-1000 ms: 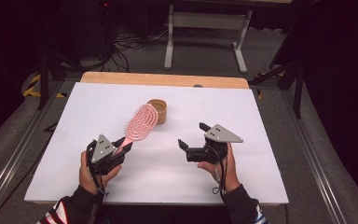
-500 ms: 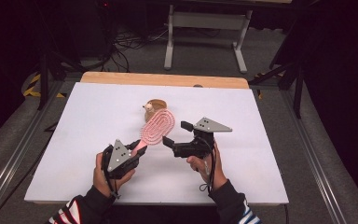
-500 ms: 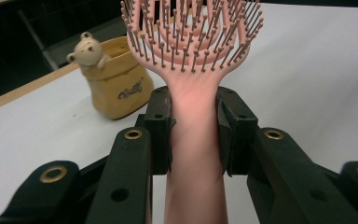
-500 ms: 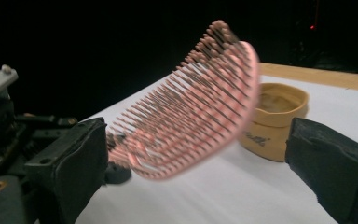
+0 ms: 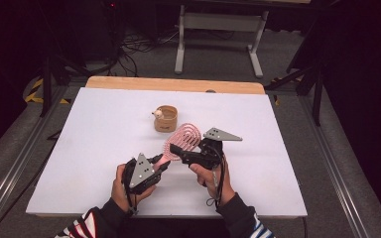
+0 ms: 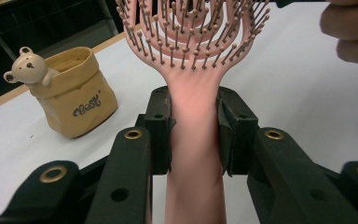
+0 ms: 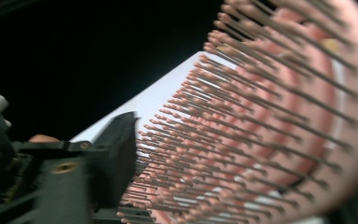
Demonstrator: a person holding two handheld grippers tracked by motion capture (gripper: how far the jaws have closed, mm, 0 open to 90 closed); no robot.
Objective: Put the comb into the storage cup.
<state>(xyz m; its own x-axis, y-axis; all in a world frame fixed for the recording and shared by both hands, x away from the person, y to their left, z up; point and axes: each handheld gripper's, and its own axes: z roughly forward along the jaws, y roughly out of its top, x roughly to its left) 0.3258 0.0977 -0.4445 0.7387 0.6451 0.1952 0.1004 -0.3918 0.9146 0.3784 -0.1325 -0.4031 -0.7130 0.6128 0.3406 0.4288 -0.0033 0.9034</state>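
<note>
1. Two grippers work over the white table (image 5: 79, 163), and we take the job in hand to be a handover of the pink hairbrush (image 5: 181, 141) from one to the other.
2. Our left gripper (image 6: 195, 126) is clamped on the brush handle just below the head; the pads press both sides of the neck. We judge this low hold is chosen to leave the head free for the other tool.
3. The brush is held clear of the table, its head pointing away from us and to the right, with the bristles (image 6: 186, 32) facing the left gripper's camera.
4. Our right gripper (image 5: 178, 150) sits at the brush head. In the right gripper view one black jaw (image 7: 114, 154) lies against the bristles. The other jaw is hidden, so we cannot tell whether this gripper is spread or closed.
5. A tan cup with a bear figure (image 5: 165, 118) stands upright beyond the brush, near it but apart. We judge it a likely place for the brush.
6. Risk noted: bristles give under a jaw, so a grip on the head may slip unless the rim is caught.
</note>
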